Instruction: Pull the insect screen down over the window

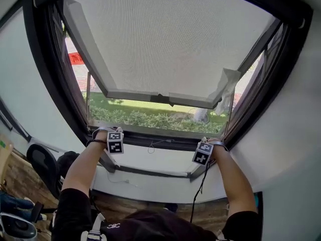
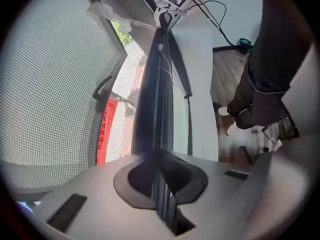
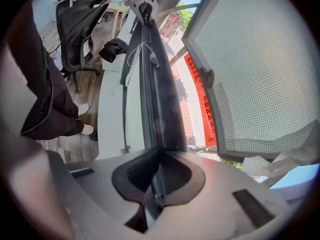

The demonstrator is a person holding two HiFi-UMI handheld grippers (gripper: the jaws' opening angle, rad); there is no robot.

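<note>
Pinching the insect screen's pull bar (image 1: 170, 140) with left tongs (image 2: 160, 186) and right tongs (image 3: 157, 184), one near each end. Lying level between them; likely only straight down to go.

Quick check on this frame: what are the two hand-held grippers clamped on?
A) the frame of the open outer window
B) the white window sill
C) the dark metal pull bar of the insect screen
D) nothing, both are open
C: the left hand-held gripper and the right hand-held gripper each have their jaws shut on the dark metal pull bar of the insect screen, one near each end.
</note>
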